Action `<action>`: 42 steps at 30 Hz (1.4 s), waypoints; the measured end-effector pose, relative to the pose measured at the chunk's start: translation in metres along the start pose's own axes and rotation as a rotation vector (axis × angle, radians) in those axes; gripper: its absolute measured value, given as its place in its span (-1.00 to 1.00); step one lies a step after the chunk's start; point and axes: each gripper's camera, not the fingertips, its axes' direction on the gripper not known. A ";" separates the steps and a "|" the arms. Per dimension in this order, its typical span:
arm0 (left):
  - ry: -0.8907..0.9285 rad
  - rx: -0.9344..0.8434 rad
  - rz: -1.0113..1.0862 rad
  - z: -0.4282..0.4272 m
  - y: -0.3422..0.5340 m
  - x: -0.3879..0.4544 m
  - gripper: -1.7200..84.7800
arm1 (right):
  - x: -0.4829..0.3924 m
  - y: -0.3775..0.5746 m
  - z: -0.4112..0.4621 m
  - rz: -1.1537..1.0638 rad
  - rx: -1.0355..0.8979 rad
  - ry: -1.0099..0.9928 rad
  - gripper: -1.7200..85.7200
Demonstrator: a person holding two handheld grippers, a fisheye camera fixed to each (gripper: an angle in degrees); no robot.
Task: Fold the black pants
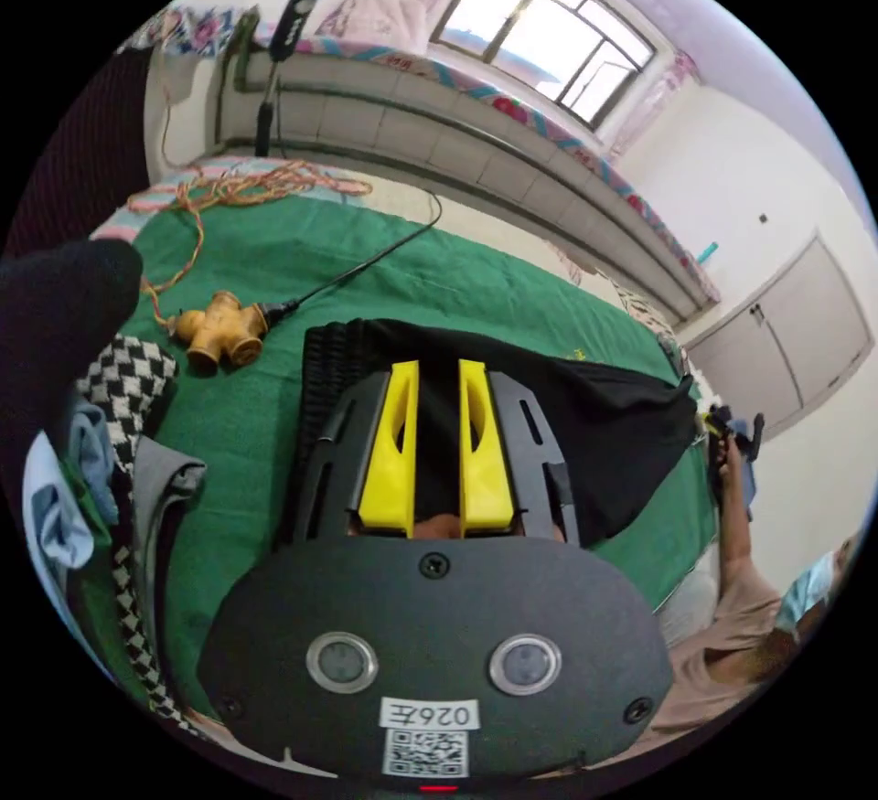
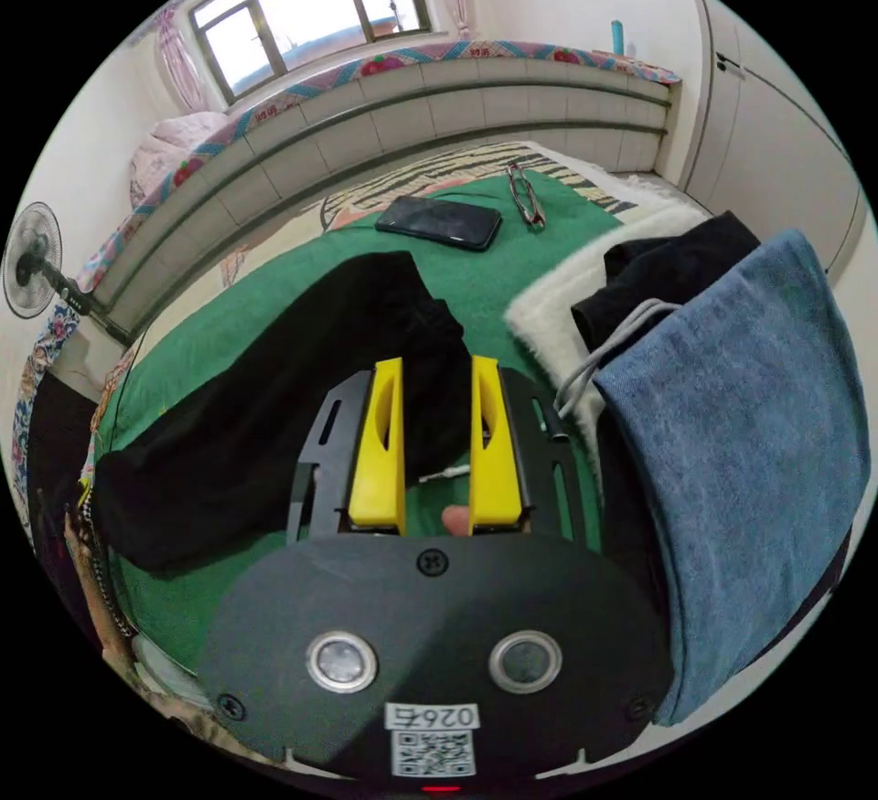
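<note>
On the green cover point(image 1: 274, 270), black pants point(image 2: 274, 398) stretch lengthwise between both tongs point(image 1: 437, 370) point(image 2: 437, 370), each spread.

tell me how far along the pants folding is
Early stage. Done: the black pants are laid out lengthwise on the green cover, apart from the clothes pile. In hand: the left gripper sits over the waistband end and the right gripper over the leg end, jaws parted with cloth between them but not clearly pinched. Left: no fold shows yet, so every fold remains.
</note>
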 end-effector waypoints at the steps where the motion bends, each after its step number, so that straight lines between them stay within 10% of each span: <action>1: -0.024 0.003 0.066 0.009 0.004 0.017 -0.80 | 0.000 -0.001 0.004 0.005 -0.005 -0.002 -0.77; 10: -0.407 -0.265 0.146 0.165 -0.018 0.062 -0.98 | -0.022 -0.022 0.025 0.050 0.049 -0.140 -0.98; 19: -0.288 -0.186 0.099 0.207 0.003 0.060 -0.98 | -0.026 -0.009 0.035 -0.009 -0.033 0.040 -0.82; 31: -0.503 -0.266 0.339 0.330 0.047 0.088 -0.98 | -0.202 -0.010 0.134 -0.533 -0.052 0.422 -0.98; 42: -0.567 -0.245 0.664 0.358 0.182 0.111 -0.98 | -0.167 0.058 0.100 -0.678 -0.007 0.071 -0.99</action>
